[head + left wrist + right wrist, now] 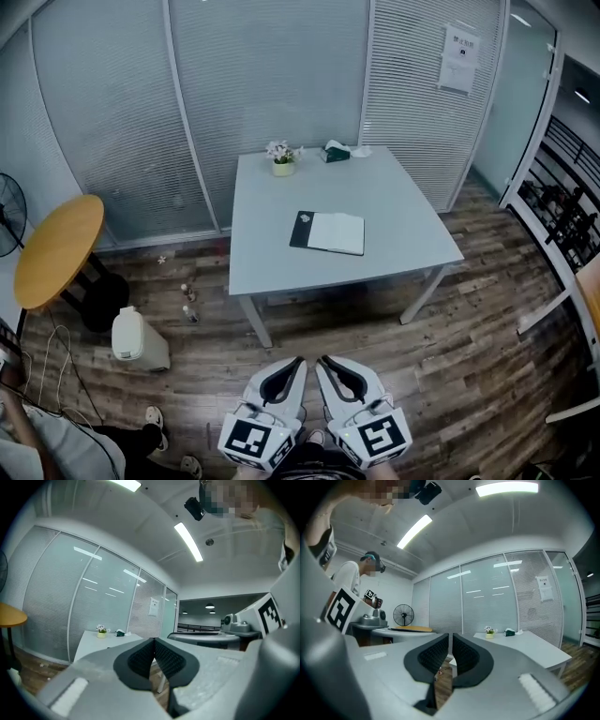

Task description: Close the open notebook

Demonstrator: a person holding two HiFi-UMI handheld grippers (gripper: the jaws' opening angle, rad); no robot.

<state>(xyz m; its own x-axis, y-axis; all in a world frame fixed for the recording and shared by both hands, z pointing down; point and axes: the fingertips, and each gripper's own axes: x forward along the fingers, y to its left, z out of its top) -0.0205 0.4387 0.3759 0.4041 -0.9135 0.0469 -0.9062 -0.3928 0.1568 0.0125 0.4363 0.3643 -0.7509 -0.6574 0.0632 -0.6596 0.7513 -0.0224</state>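
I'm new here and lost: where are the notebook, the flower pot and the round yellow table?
notebook (330, 233): head view, on its white page.
flower pot (282, 169): head view, on the pot itself.
round yellow table (58, 248): head view, middle of its top.

Glass walls (272, 75) with blinds, wood floor (469, 356), grey table (394, 197), round yellow table (58, 248), strip lights (188, 541)

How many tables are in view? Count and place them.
2: the pale grey square table at centre; the round yellow wooden table at left. A cut-off tan surface at right may be another.
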